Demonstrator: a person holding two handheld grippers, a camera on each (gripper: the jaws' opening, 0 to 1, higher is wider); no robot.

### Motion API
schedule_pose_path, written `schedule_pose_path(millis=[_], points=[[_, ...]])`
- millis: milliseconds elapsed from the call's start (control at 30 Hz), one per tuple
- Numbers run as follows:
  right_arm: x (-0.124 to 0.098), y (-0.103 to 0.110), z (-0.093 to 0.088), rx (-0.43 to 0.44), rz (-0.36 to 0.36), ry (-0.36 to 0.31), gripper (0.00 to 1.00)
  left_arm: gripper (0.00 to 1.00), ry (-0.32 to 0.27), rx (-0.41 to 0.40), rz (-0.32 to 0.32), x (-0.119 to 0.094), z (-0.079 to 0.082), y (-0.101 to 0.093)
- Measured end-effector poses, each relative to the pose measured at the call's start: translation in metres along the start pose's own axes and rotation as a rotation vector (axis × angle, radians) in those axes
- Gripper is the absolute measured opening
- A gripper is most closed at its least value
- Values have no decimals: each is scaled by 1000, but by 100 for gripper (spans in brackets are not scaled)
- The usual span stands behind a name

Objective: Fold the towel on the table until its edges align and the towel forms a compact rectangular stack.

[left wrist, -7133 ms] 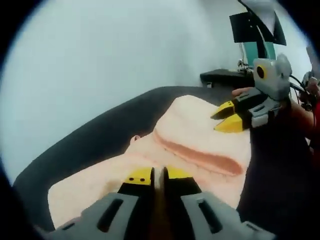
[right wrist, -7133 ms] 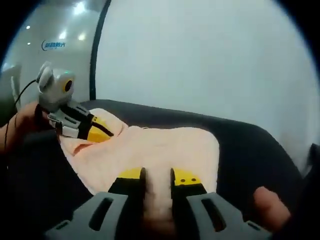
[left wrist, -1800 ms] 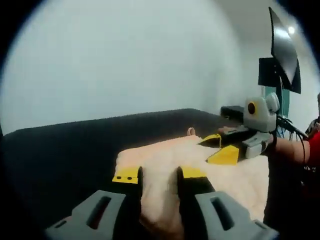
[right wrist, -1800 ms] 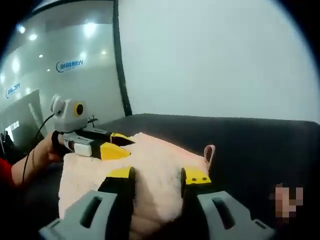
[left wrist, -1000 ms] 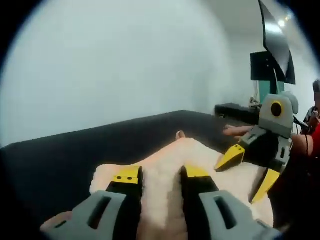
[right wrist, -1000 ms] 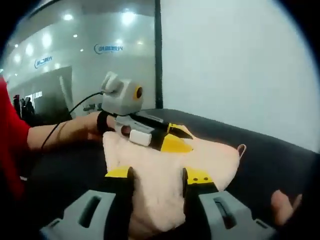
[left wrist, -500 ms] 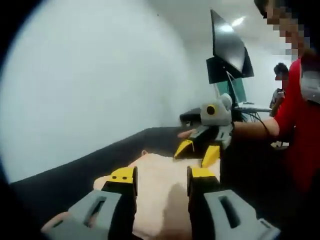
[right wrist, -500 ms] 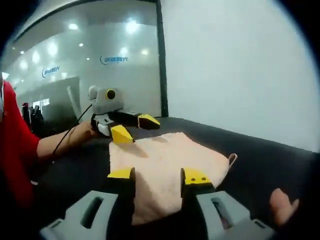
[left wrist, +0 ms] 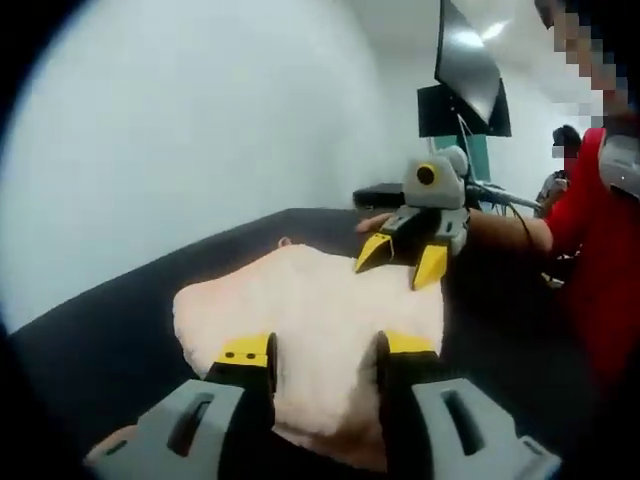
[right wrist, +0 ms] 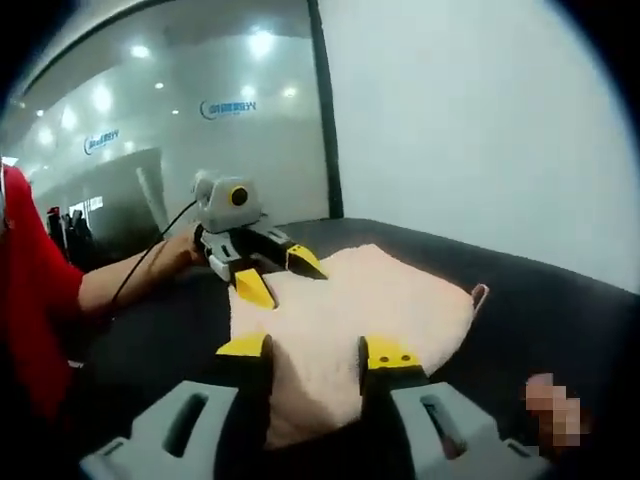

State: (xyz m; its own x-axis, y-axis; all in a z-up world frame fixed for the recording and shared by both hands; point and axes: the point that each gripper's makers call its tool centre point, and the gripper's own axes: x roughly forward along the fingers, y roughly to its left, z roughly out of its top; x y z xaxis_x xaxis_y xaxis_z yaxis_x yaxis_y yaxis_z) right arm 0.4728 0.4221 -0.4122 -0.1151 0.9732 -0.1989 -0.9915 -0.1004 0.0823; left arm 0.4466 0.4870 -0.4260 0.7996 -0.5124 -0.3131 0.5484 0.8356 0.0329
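While both tongs, L [left wrist: 322,352] & R [right wrist: 318,352], gape empty, towel [left wrist: 300,310] near edge hides behind them.

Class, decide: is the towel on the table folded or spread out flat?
Folded: the towel lies as a thick compact pad with rounded doubled edges on the dark table, its hanging loop at one corner.

The dark table top [left wrist: 110,320] lay bare around the folded peach terry towel [left wrist: 310,310], leaving passage on every side. Over the towel's far edge the right gripper [left wrist: 402,262] hung with jaws apart; the left gripper [right wrist: 275,275], also spread, hovered at the opposite edge.
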Motion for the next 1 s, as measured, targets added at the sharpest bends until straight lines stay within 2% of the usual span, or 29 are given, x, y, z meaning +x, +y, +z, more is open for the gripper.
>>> schedule_pose_path(millis=[67, 133, 167, 200, 233, 267, 300, 333, 367, 400, 433, 467, 500, 533, 567, 600, 700, 733, 800, 867, 933, 1000], points=[[-8, -10, 21, 110, -43, -72, 20, 37, -14, -41, 59, -8, 7, 10], [-19, -26, 39, 220, -74, -148, 22, 34, -53, -272, 152, -21, 10, 35], [-25, -32, 46, 278, -71, -182, 27, 31, -70, -431, 198, -33, 11, 51], [-30, -37, 48, 387, -58, -191, 32, 30, -78, -570, 204, -41, 11, 56], [-32, -42, 45, 450, -69, -173, 36, 31, -67, -654, 203, -47, 9, 58], [-37, -54, 39, 538, -109, -150, 35, 32, -46, -742, 208, -50, 6, 57], [-41, -69, 31, 637, -191, -140, 34, 32, 44, -792, 204, -53, -8, 49], [-46, -75, 24, 697, -214, -123, 31, 34, 110, -769, 213, -55, -20, 48], [-48, -78, 29, 716, -208, -167, 30, 37, 141, -765, 217, -58, -26, 47], [-48, -79, 29, 786, -217, -161, 34, 40, 151, -824, 199, -59, -29, 43], [-49, -74, 25, 825, -206, -125, 39, 41, 129, -869, 173, -59, -26, 40], [-48, -72, 24, 871, -204, -127, 45, 46, 109, -959, 142, -60, -23, 37], [-48, -72, 16, 933, -219, -99, 53, 49, 109, -1029, 131, -61, -24, 38], [-47, -69, 9, 959, -213, -65, 59, 51, 111, -1050, 141, -62, -26, 42], [-45, -70, 0, 963, -234, -25, 61, 54, 126, -1037, 152, -61, -30, 46], [-44, -71, -9, 937, -258, 21, 59, 55, 152, -1029, 152, -59, -33, 46], [-35, -62, -25, 948, -254, 96, 41, 53, 168, -1060, 113, -45, -33, 41], [-33, -61, -31, 926, -271, 120, 39, 52, 181, -1058, 107, -41, -33, 39], [-27, -63, -34, 905, -298, 129, 40, 47, 192, -1053, 111, -41, -34, 41], [-20, -60, -36, 902, -291, 135, 36, 41, 210, -1066, 88, -40, -38, 36], [-16, -53, -40, 859, -301, 167, 30, 29, 250, -1069, 86, -39, -47, 30], [-8, -41, -42, 838, -305, 174, 23, 25, 240, -1068, 102, -39, -48, 33]])
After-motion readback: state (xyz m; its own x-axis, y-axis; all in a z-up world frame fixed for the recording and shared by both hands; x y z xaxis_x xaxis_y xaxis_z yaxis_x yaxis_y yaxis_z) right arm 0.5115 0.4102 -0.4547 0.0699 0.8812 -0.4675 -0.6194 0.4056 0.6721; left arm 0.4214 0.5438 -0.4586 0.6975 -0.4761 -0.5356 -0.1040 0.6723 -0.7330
